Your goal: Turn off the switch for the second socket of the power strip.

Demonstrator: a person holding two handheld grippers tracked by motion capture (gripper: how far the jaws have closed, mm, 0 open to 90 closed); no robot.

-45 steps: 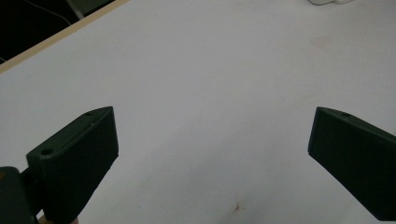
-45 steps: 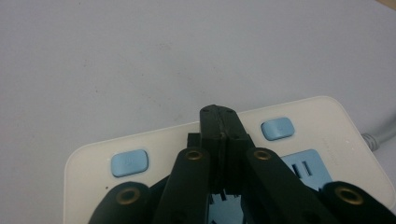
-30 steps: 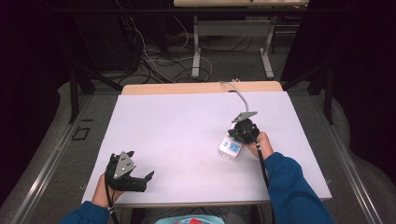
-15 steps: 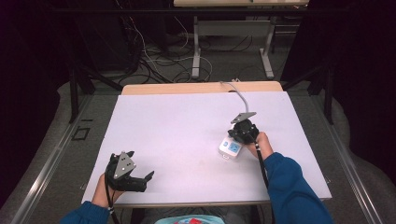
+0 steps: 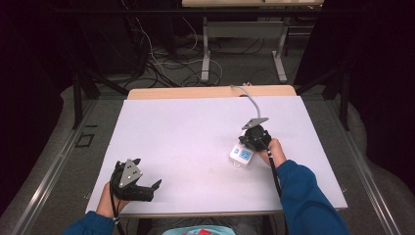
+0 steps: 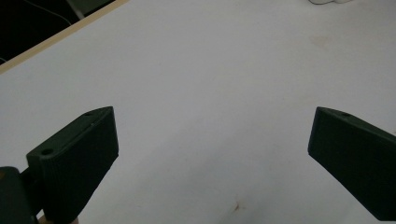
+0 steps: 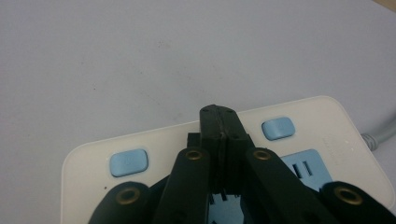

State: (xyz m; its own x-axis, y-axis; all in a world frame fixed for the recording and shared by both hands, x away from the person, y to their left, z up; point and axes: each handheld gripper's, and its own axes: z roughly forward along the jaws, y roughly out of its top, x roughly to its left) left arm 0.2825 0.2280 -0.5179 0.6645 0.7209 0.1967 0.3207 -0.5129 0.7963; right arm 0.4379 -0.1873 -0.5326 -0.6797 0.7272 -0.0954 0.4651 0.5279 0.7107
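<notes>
The power strip (image 5: 242,156) is seen right of centre on the white surface (image 5: 195,137), the right gripper (image 7: 218,122) held over it, fingers pressed together. The left gripper (image 5: 147,187) is held well apart from the strip, fingers spread wide, nothing between.

Power strip (image 7: 327,135) — smooth white plastic; table (image 5: 186,132) — matt white.

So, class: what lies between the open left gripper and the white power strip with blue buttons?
Bare white tabletop, seen in the high view between the left gripper and the white power strip.
</notes>
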